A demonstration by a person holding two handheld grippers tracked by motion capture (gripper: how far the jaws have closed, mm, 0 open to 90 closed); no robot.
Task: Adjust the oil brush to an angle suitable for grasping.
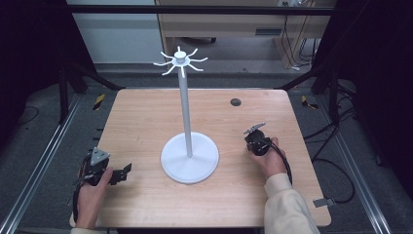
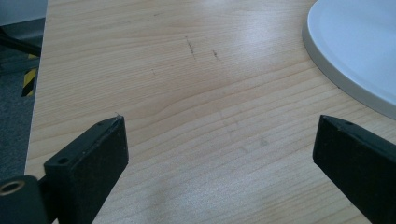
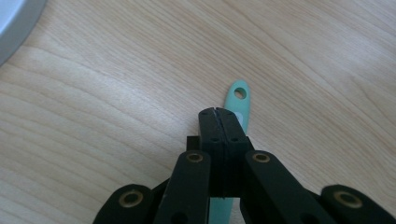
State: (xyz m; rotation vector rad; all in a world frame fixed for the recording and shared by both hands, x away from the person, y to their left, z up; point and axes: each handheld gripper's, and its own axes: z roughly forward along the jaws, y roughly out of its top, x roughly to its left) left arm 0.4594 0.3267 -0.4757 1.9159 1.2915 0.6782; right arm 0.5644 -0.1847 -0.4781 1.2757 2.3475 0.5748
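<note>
A white stand with a round base (image 1: 190, 158), a tall pole (image 1: 185, 107) and a crown of hooks (image 1: 180, 59) stands mid-table. My left gripper (image 1: 124, 170) rests near the front left corner, open, with bare wood between its jaws (image 2: 222, 126); the base (image 2: 355, 42) lies ahead to its right. Right of the base, my right gripper (image 1: 255, 140) points down at the table. Its jaws meet with no gap (image 3: 216, 111). A flat mint-green handle with a hole in its end (image 3: 239, 95) lies on the wood just beneath and beyond them, its flat face showing.
The wooden table (image 1: 146, 122) has a dark round grommet (image 1: 235, 102) at the back right. The rim of the stand's base (image 3: 14, 23) sits at the upper left of the right gripper view. Black frame rails and cables run along both sides of the table.
</note>
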